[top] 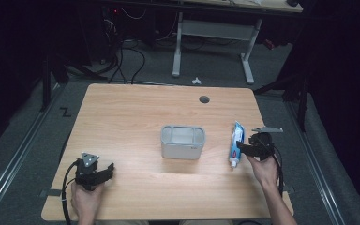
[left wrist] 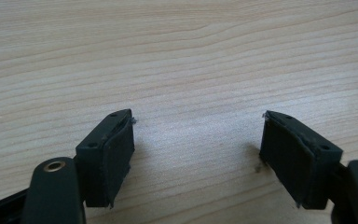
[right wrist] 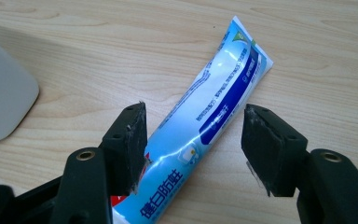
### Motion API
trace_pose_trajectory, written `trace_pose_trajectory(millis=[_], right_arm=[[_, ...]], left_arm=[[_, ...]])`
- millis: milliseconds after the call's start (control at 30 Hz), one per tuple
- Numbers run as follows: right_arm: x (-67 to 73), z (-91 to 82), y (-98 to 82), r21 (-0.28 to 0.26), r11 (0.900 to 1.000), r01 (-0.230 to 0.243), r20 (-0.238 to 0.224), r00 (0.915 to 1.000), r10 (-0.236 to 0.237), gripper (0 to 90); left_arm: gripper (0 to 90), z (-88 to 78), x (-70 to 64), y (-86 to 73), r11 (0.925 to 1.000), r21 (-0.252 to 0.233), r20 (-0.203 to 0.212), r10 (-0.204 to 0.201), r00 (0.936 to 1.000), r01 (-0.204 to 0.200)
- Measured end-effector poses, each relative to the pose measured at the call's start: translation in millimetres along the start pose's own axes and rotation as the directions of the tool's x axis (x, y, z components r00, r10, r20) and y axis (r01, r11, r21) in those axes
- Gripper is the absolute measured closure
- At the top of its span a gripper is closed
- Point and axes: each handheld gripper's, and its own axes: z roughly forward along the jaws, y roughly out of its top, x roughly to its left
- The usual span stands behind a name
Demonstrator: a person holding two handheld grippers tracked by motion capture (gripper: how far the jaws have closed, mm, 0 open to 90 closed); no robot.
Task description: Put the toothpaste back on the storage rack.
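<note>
A pale grey bin [top: 183, 142] stands near the middle of the desk [top: 131, 117]; seen from above it is split into compartments, and its inside looks bare, though the bottom is too washed out to be sure. A blue and white tube [top: 236, 143] lies flat on the desk well to the right of the bin, near the right edge, its cap end toward the person and its crimped end pointing away.

The right gripper [top: 249, 149] sits at the tube's cap end in the high view, held in a hand [top: 264, 169]; the right gripper view [right wrist: 193, 140] gives what the high one cannot: the jaws stand wide with the tube between them, one pad at or just over the tube's edge, the other clear of it with bare wood between; the cap end is cut off at the bottom, and a curved corner of the bin shows at the left edge.

The left gripper [top: 104, 172] rests near the front left corner of the desk; its own view [left wrist: 196, 140] shows the jaws wide over bare wood.
</note>
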Motion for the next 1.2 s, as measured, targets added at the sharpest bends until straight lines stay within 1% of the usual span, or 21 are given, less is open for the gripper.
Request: trace_pose_trajectory(millis=[100, 133, 200, 267, 333, 500, 533, 633, 700, 800, 833, 867, 900, 933, 1000, 1033, 1067, 1100, 1133, 1167, 1200], right_arm=[[-0.6, 1.6, 2.8, 0.009, 1.0, -0.008, -0.001, 1.0, 0.008, 40.6], [-0.5, 4.2, 5.9, 0.029, 1.0, -0.005, 0.003, 1.0, 0.005, 40.1], [-0.1, 5.2, 7.3, 0.034, 0.999, -0.006, 0.005, 1.0, 0.006, 39.7], [1.2, 8.2, 11.9, 0.048, 0.999, -0.003, 0.014, 0.9999, 0.002, 38.9], [1.5, 14.3, 17.6, 0.072, 0.997, -0.01, 0.04, 0.9992, 0.007, 35.6], [2.6, 21.3, 24.1, 0.092, 0.996, -0.009, 0.052, 0.9987, 0.004, 34.1], [3.3, 24.9, 27.0, 0.114, 0.993, -0.014, 0.057, 0.9983, 0.008, 33.3], [3.9, 31.1, 31.3, 0.149, 0.989, -0.02, 0.068, 0.9976, 0.009, 33.2], [4.0, 32.3, 32.5, 0.154, 0.988, -0.017, 0.073, 0.9973, 0.006, 33.2], [3.3, 41.2, 38.2, 0.191, 0.981, -0.03, 0.094, 0.9955, 0.012, 30.9], [2.4, 43.8, 38.7, 0.197, 0.98, -0.039, 0.088, 0.9959, 0.022, 30.6], [2.4, 43.8, 38.7, 0.197, 0.98, -0.039, 0.088, 0.9959, 0.022, 30.6], [2.1, 48.2, 40.2, 0.221, 0.974, -0.049, 0.097, 0.9949, 0.028, 30.5], [1.9, 50.0, 40.8, 0.23, 0.972, -0.047, 0.105, 0.9942, 0.023, 30.4], [1.8, 51.4, 41.3, 0.235, 0.97, -0.054, 0.101, 0.9944, 0.031, 30.5], [0.8, 52.9, 42.5, 0.249, 0.967, -0.053, 0.099, 0.9947, 0.029, 30.3], [0.8, 52.9, 42.5, 0.249, 0.967, -0.053, 0.099, 0.9947, 0.029, 30.3], [0.3, 53.9, 43.1, 0.259, 0.964, -0.057, 0.095, 0.9949, 0.033, 29.7], [-1.3, 56.8, 43.2, 0.282, 0.957, -0.064, 0.083, 0.9956, 0.042, 27.8], [-1.3, 56.8, 43.2, 0.282, 0.957, -0.064, 0.083, 0.9956, 0.042, 27.8], [-1.5, 58.1, 43.0, 0.29, 0.955, -0.069, 0.082, 0.9956, 0.047, 27.5]], left_arm=[[26.4, 0.1, 0.0, -0.1, 1.0, -0.001, 0.0, 0.0, 1.0, 0.0], [26.4, 0.0, 0.0, 0.0, 1.0, 0.0, 0.0, 0.0, 1.0, 0.0], [26.4, 0.0, 0.0, 0.0, 1.0, 0.0, 0.0, 0.0, 1.0, 0.0], [26.4, 0.0, 0.0, 0.0, 1.0, 0.0, 0.0, 0.0, 1.0, 0.0], [26.4, 0.0, 0.0, 0.0, 1.0, 0.0, -0.001, 0.0, 1.0, 0.0], [26.4, 0.1, 0.3, 0.1, 1.0, 0.0, 0.001, 0.0, 1.0, 0.0], [26.3, 0.5, 0.6, 0.4, 1.0, -0.002, 0.004, -0.004, 1.0, 0.004], [26.2, 0.5, 0.5, 0.4, 1.0, -0.002, 0.004, -0.003, 1.0, 0.003], [26.2, 0.6, 0.4, 0.4, 1.0, -0.002, 0.003, -0.002, 1.0, 0.002], [26.0, 0.5, 0.3, 0.4, 1.0, 0.0, 0.003, -0.001, 1.0, 0.001], [26.0, 0.5, 0.3, 0.4, 1.0, -0.001, 0.004, -0.002, 1.0, 0.002], [26.0, 0.5, 0.3, 0.4, 1.0, -0.001, 0.004, -0.002, 1.0, 0.002], [26.0, 0.4, 0.5, 0.3, 1.0, -0.001, 0.005, -0.002, 1.0, 0.002], [26.0, 0.4, 0.5, 0.3, 1.0, -0.001, 0.005, -0.002, 1.0, 0.002], [26.0, 0.4, 0.4, 0.3, 1.0, -0.001, 0.005, -0.002, 1.0, 0.002], [26.0, 0.3, 0.4, 0.3, 1.0, 0.001, 0.004, 0.0, 1.0, 0.0], [26.1, 0.3, 0.4, 0.3, 1.0, 0.001, 0.004, 0.0, 1.0, 0.0], [26.1, 0.4, 0.2, 0.3, 1.0, 0.0, 0.004, -0.001, 1.0, 0.001], [26.0, 0.4, 0.0, 0.2, 1.0, -0.001, 0.003, 0.0, 1.0, 0.0], [26.1, 0.4, 0.0, 0.2, 1.0, -0.001, 0.003, 0.0, 1.0, 0.0], [26.1, 0.5, -0.1, 0.2, 1.0, -0.002, 0.003, 0.001, 1.0, -0.001]])
